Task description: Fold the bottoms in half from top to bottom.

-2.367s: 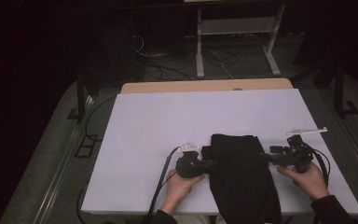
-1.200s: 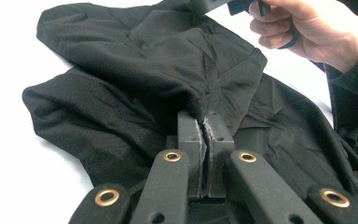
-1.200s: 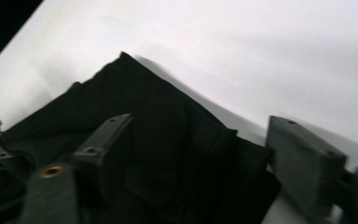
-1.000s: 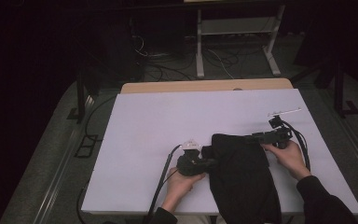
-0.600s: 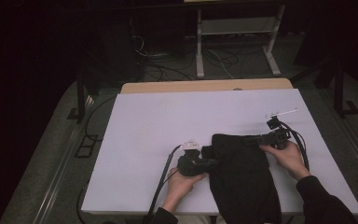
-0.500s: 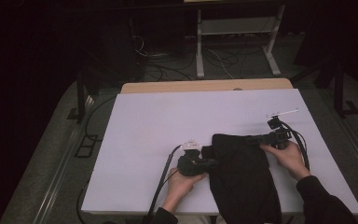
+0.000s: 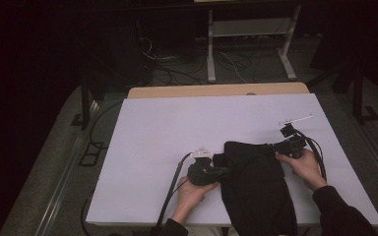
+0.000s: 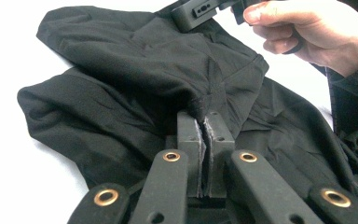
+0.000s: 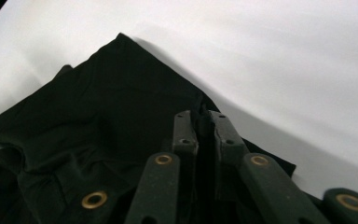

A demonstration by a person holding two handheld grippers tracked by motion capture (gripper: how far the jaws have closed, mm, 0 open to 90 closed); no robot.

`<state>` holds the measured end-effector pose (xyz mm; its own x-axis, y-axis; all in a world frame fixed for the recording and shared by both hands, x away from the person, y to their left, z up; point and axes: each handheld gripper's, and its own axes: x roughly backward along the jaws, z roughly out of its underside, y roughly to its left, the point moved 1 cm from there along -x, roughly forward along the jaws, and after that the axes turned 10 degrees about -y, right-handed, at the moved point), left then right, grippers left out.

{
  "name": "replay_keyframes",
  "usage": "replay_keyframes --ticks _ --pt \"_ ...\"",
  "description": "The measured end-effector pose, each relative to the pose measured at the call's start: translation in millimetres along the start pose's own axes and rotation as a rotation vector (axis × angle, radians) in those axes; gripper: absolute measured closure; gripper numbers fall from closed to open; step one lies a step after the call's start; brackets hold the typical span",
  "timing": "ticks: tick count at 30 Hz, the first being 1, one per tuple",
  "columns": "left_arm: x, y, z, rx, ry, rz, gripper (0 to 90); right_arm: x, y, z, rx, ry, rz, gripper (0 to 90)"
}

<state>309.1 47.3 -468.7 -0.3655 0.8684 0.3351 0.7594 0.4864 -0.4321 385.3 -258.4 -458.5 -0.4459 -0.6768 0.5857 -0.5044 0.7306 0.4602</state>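
**Garment pinched at both upper corners**

Fabric: black garment point(image 7: 256, 182), matte woven cloth, soft, full of creases and shallow folds. Lies on the near right part of the white tabletop point(image 7: 187, 123); lower end hangs over the near edge. Top edge runs roughly straight between the two tools. Left gripper view shows a stitched seam and a hemmed edge bunching up right at the pinch point, with cloth draped in rounded lobes on both sides. Right gripper view shows a flat pointed corner of the cloth lying on the white surface, smoother there, more rumpled toward the left of that view.

Tabletop: flat, plain white sheet, matte; a tan wooden strip point(image 7: 216, 91) shows along the far edge.

Left tool point(image 8: 206, 122): black jaws, brass-coloured rivets on the linkage bars, pads together and clamped on a thin fold of the garment's upper left edge. In the high view it sits at the garment's left corner point(image 7: 215, 172), left hand point(image 7: 191, 194) behind it.

Right tool point(image 9: 204, 122): jaws have just been closing; now nearly together with the garment's edge between the pads, clamped on it. In the high view it sits at the upper right corner point(image 7: 280, 146), right hand point(image 7: 305, 167) gripping the body, cable looping beside the wrist.
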Motion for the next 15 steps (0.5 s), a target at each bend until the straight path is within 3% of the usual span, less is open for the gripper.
replay_keyframes --ticks 9,12,15 --pt "-1.7 -3.6 0.5 -0.026 0.013 -0.016 82.5 5.6 0.7 -1.6 -0.037 -0.037 -0.029 83.0" --pt "-1.8 -5.9 -0.4 -0.059 0.023 -0.021 79.6 8.9 2.9 -2.9 -0.050 -0.063 -0.047 83.0" --pt "-1.9 -8.2 -0.6 -0.113 0.039 -0.058 73.8 11.6 5.8 -3.8 -0.061 -0.084 -0.068 83.0"
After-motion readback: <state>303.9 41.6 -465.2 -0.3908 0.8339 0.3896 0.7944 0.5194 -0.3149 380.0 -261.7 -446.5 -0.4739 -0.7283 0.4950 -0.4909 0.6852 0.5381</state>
